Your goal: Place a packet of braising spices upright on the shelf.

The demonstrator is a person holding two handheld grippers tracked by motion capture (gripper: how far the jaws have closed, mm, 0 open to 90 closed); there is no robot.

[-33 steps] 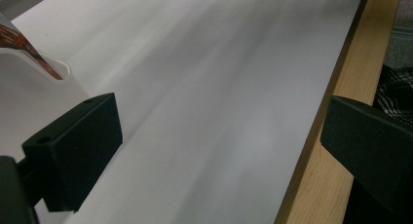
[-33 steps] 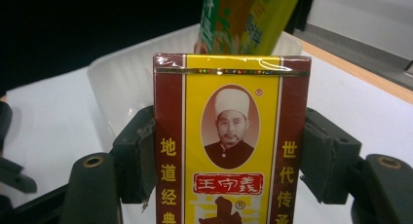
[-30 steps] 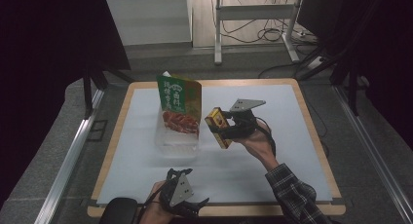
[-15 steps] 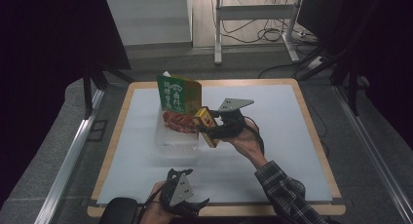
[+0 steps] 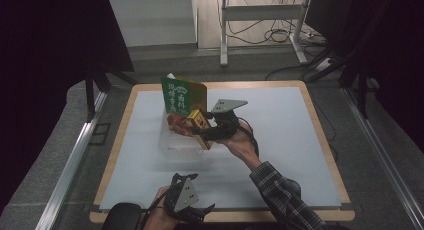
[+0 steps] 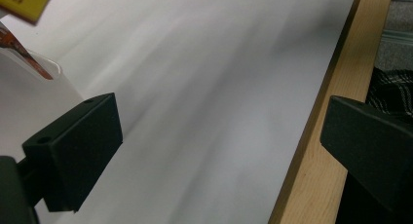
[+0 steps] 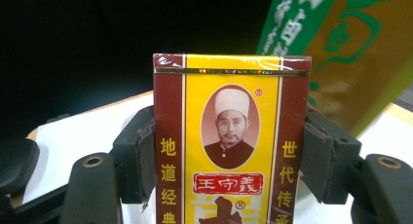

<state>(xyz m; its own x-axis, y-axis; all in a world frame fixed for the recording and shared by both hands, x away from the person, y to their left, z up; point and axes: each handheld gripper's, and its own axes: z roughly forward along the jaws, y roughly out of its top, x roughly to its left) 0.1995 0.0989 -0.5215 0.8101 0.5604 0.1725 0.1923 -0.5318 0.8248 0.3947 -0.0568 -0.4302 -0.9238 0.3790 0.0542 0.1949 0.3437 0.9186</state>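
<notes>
One yellow box clamped upright in right gripper, left gripper wide.

You have two grippers: the left gripper at the bottom of the high view and the right gripper near its centre. You see one yellow box, one green packet, one clear container and one table.

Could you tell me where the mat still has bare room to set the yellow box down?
The white mat is bare right of the right gripper, out to the wooden edge, and in front, toward the left gripper. It is crowded around the clear container holding the green packet, where the yellow box hangs.
</notes>
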